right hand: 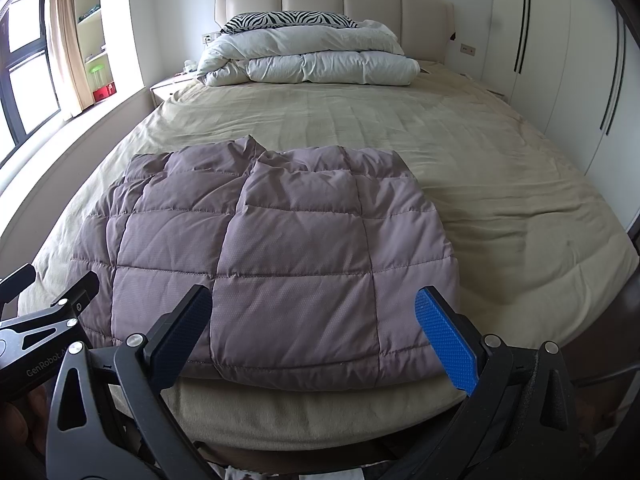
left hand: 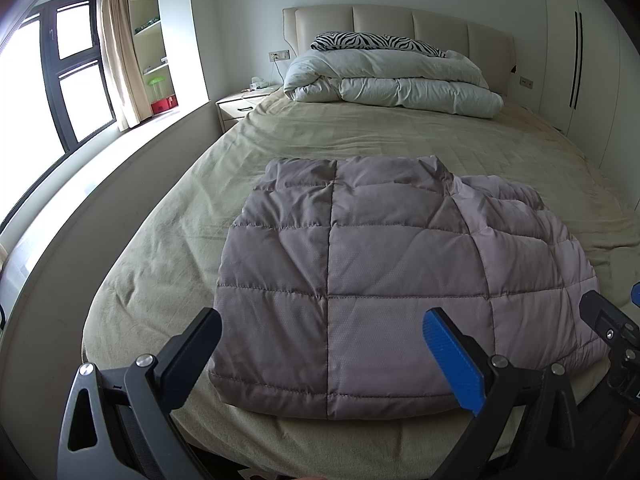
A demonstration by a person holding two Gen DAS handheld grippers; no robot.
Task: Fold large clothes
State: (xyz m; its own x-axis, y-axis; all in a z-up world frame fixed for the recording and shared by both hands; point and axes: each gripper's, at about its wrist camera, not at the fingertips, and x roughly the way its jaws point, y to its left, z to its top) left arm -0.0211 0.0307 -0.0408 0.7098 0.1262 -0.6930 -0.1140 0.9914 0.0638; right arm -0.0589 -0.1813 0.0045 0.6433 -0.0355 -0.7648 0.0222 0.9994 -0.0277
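A mauve quilted puffer garment [left hand: 384,272] [right hand: 280,256] lies folded flat on the near end of the bed, its front hem close to the bed's edge. My left gripper [left hand: 322,344] hovers over that near edge, open, nothing between its fingers. My right gripper [right hand: 314,328] hangs open over the garment's near right part, also empty. In the left wrist view the right gripper [left hand: 612,328] shows at the right edge; in the right wrist view the left gripper [right hand: 48,304] shows at the left edge.
The bed [left hand: 360,136] [right hand: 480,168] has a beige sheet. A rolled white duvet [left hand: 392,80] [right hand: 312,60] and a zebra pillow [left hand: 376,42] lie at the headboard. A nightstand [left hand: 240,108] and windowsill stand left, a wardrobe [right hand: 560,60] right.
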